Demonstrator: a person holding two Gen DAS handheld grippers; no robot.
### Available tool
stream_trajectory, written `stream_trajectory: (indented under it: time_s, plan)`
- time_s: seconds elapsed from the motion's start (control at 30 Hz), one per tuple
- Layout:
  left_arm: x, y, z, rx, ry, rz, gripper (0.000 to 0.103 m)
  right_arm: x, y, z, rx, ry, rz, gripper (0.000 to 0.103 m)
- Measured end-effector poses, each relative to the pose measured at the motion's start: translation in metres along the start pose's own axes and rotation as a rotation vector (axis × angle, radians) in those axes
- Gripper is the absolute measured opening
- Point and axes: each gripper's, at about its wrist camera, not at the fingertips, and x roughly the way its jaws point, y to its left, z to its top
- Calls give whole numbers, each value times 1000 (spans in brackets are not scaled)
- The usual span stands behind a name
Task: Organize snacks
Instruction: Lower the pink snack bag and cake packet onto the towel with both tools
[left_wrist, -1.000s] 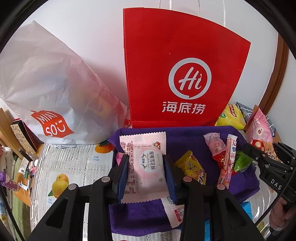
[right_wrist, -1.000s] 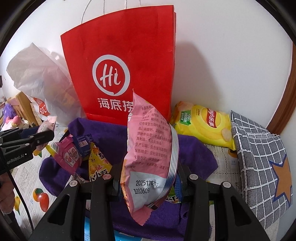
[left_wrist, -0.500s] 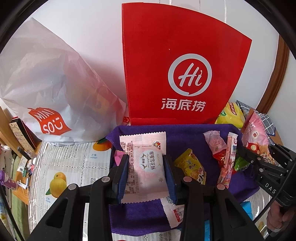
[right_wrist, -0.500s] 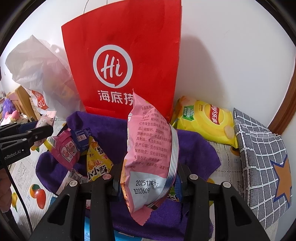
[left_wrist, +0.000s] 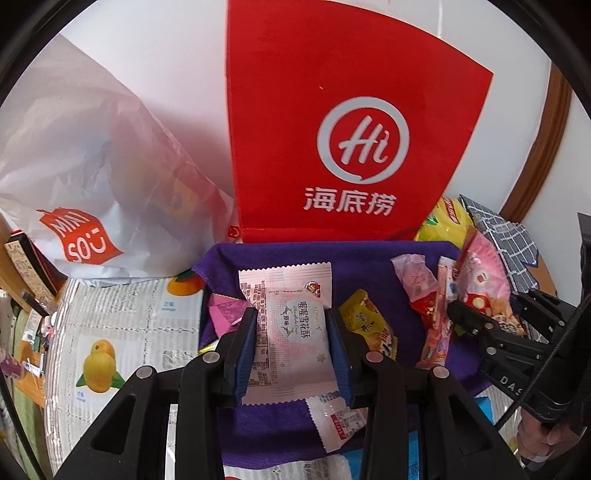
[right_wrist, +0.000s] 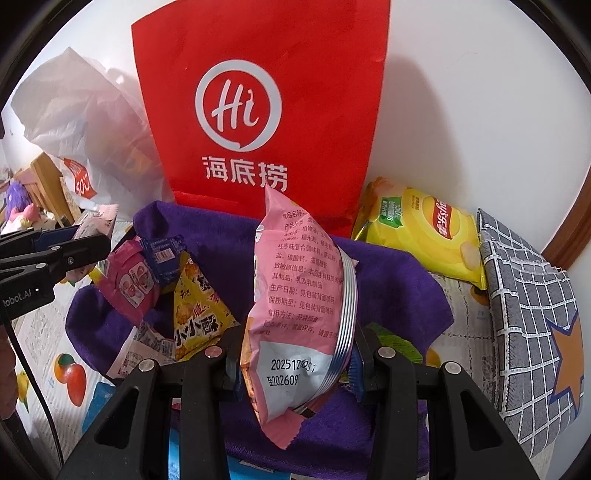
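Wall at the back, and propped upright against it the big red bag (left_wrist: 354, 147), tallest thing in play and, I'd judge, where these snacks are headed. Beside it slumps the white plastic bag (left_wrist: 85, 177). In front lies the purple towel (right_wrist: 399, 273), spread over the fruit-print table cover (left_wrist: 122, 325) as a sorting patch, loose packets scattered across it: a yellow snack packet (right_wrist: 199, 314), a dark pink one (right_wrist: 133, 284). Off the towel, near the wall, sits the yellow chip bag (right_wrist: 424, 236), and next to it a grey checked cloth (right_wrist: 528, 317).

Now the hands. Right gripper (right_wrist: 295, 365) is pinching the pink snack bag (right_wrist: 299, 302) low down, near its date stamp, so the bag stands tall above the jaws, held clear of the pile. Left gripper (left_wrist: 291, 350) clamps the white snack packet (left_wrist: 291, 325) by its two side edges, flat and face-up; whether it hangs just above the towel or rests on it, I can't quite tell. Both tools sit low and level, pointed at the red bag, side by side.
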Motion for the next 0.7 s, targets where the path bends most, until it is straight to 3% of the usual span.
stream_trajectory:
  time_s: [0.7]
  plan:
    - [21, -9, -7, 35, 97, 10, 35, 15, 10, -7, -56, 101, -39, 41]
